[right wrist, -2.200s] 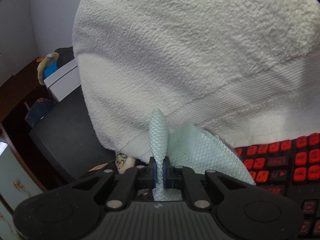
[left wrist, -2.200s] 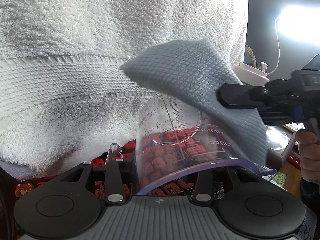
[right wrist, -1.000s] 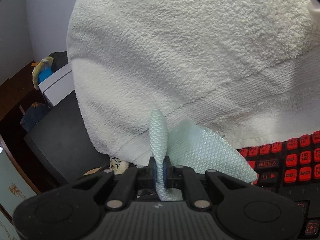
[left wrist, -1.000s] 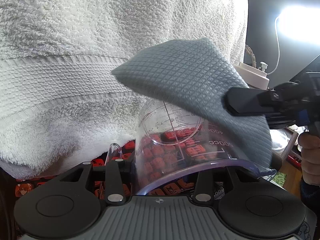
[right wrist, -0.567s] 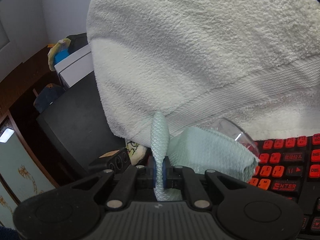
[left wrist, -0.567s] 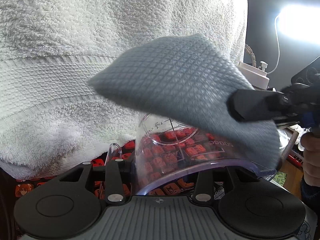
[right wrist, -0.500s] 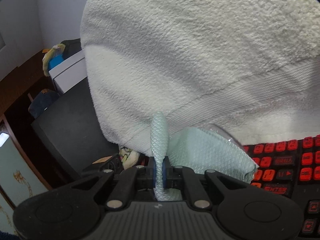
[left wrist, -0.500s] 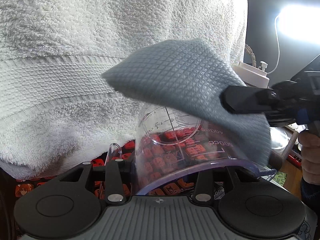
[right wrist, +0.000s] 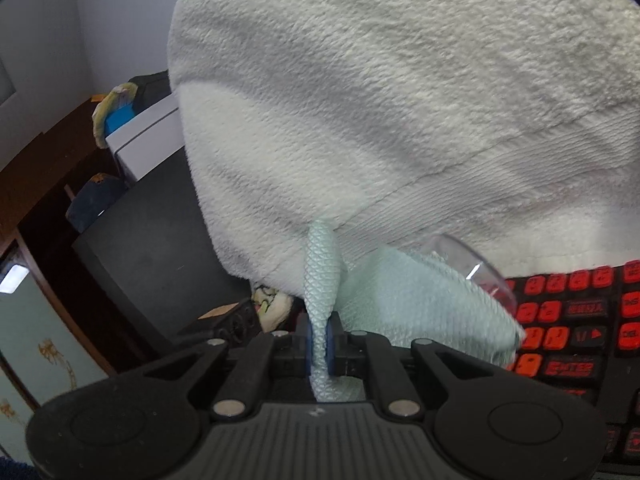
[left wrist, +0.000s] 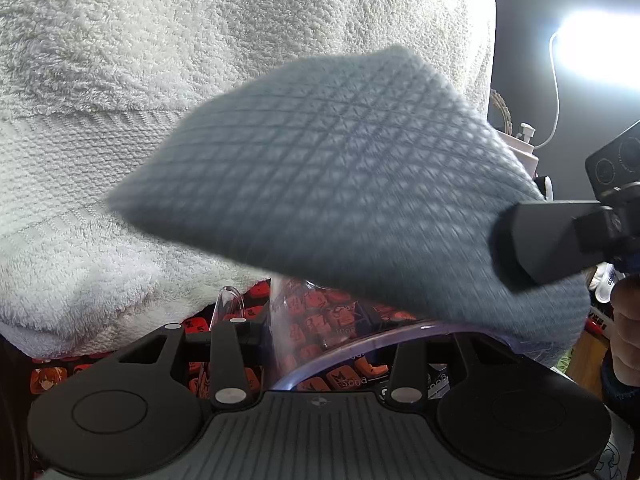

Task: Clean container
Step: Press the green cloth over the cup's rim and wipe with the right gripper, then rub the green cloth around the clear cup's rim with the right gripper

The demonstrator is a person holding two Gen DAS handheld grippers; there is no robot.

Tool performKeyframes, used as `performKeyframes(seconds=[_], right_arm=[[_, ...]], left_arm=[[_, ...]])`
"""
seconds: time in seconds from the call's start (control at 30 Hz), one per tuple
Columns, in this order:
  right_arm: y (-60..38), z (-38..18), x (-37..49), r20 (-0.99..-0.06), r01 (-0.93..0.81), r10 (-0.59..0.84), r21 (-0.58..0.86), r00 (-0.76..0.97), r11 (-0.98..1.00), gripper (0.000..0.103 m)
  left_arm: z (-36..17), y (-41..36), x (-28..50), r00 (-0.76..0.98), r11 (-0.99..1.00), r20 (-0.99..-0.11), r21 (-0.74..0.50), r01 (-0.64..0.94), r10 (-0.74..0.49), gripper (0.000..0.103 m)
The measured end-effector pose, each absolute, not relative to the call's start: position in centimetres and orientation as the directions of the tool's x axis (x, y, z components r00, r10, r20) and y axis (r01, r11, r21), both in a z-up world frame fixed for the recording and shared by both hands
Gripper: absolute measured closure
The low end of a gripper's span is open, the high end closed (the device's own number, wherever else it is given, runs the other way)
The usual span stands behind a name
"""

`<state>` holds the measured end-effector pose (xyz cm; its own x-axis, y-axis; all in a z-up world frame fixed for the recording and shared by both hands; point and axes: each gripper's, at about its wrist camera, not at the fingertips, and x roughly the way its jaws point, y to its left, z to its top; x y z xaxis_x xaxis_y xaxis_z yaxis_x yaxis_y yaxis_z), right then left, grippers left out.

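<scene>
A clear measuring cup with red scale marks lies on its side, and my left gripper is shut on its rim. A blue-grey waffle-weave cloth, blurred by motion, drapes over the cup's upper side and hides most of it. My right gripper comes in from the right, shut on that cloth. In the right wrist view, the right gripper pinches a fold of the cloth. The cup's clear edge pokes out beyond the cloth.
A thick white towel hangs close behind and fills the background, the same towel in the right wrist view. A black keyboard with red keys lies below. A bright lamp and a person's hand are at the right. A black box stands to the left.
The cloth has swept further left and down across the cup and now covers much more of it. The left gripper and the cup have stayed still.
</scene>
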<state>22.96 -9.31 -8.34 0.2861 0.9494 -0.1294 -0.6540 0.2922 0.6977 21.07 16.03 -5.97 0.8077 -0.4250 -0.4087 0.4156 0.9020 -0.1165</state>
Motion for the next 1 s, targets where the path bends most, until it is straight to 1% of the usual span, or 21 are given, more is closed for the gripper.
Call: performKeyframes(seconds=[0.17,0.37,0.5,0.67,0.87,1.0], right_arm=[[-9.3,-8.2,22.7,-0.132,-0.66,0.949,0.691,0.287,0.295,0.097],[-11.0,-8.3,23.2,-0.144,-0.619,0.905,0.686,0.4,0.383,0.097],[-12.1,-8.9,24.2,-0.135,-0.563,0.889,0.73,0.437,0.387,0.097],[-11.4,-8.9,24.2,-0.129,-0.574,0.905,0.735,0.406,0.362,0.096],[-9.4,-8.7,23.4,-0.105,-0.629,0.959,0.735,0.262,0.252,0.096],[-9.6,-8.9,23.5,-0.101,-0.62,0.958,0.743,0.267,0.251,0.097]], left_arm=[[-5.9,15.8,21.0,0.808,0.903,-0.409,-0.112,0.415,-0.423,0.064],[-5.9,15.8,20.9,0.808,0.903,-0.409,-0.113,0.416,-0.423,0.064],[-5.9,15.7,20.9,0.808,0.903,-0.409,-0.113,0.416,-0.423,0.064],[-5.8,15.6,21.2,0.808,0.902,-0.41,-0.112,0.416,-0.423,0.064],[-5.7,15.6,21.5,0.809,0.903,-0.411,-0.107,0.415,-0.421,0.064],[-5.6,15.5,21.7,0.809,0.904,-0.412,-0.104,0.415,-0.419,0.064]])
